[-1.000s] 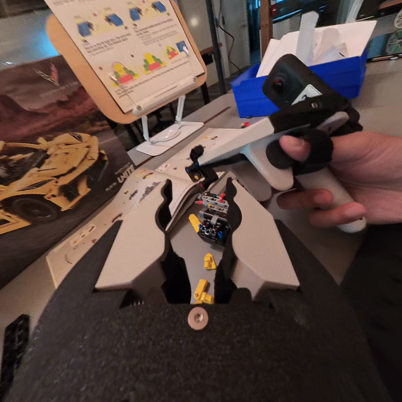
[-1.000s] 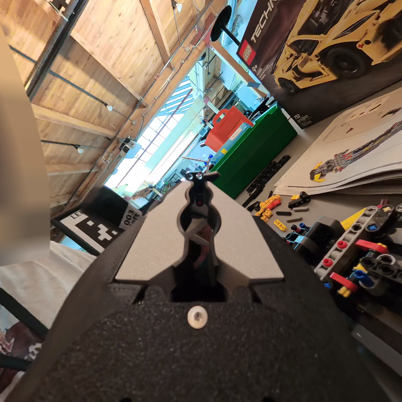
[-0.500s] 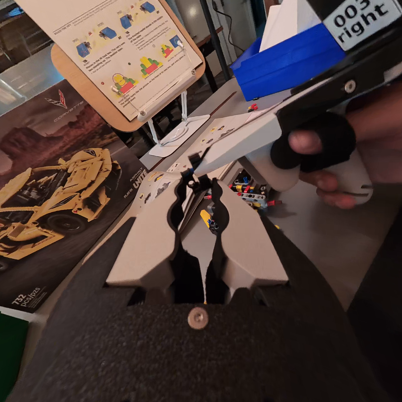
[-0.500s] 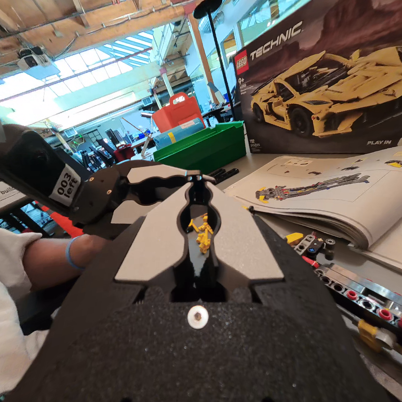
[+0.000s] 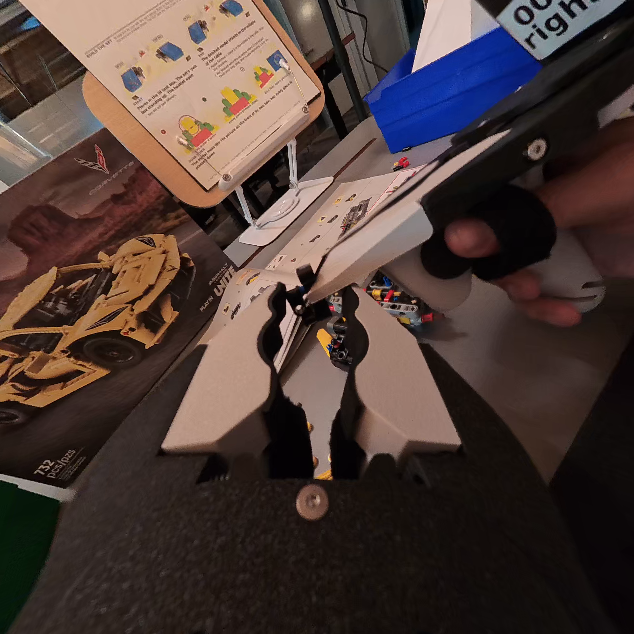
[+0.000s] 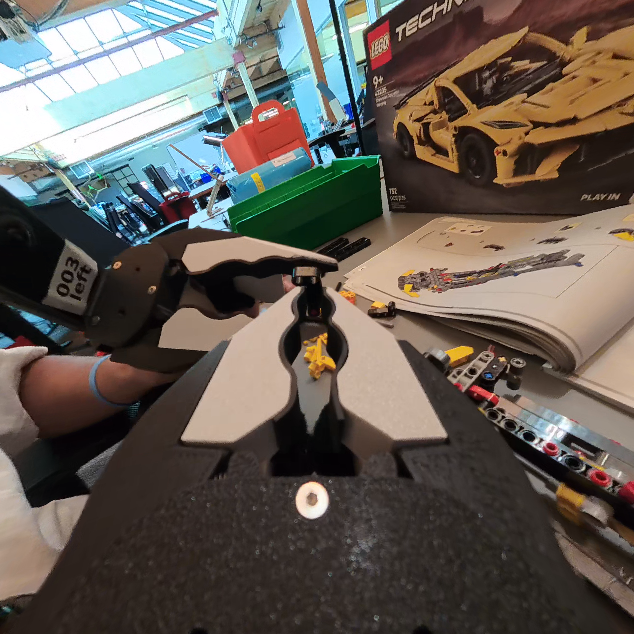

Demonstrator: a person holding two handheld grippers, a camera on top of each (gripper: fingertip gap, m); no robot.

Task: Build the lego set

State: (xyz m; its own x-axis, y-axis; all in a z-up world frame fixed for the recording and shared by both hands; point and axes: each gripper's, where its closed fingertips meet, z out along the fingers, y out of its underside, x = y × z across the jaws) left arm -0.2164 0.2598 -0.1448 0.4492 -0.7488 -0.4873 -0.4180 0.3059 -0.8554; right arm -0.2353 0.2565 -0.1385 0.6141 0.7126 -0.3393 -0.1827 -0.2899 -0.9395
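The set box [image 6: 507,113] runs off the top and right edges of the right wrist view, and the open booklet [image 6: 514,291] is cut at the right. The half-built chassis [image 6: 549,442] leaves the frame at lower right, its near end blurred. In the left wrist view, the right gripper [image 5: 310,291] and the hand [image 5: 549,274] holding it cover most of the chassis, and the hand is smeared. Whether the small black piece [image 6: 306,274] touches the left gripper [image 6: 308,271] above it cannot be told.
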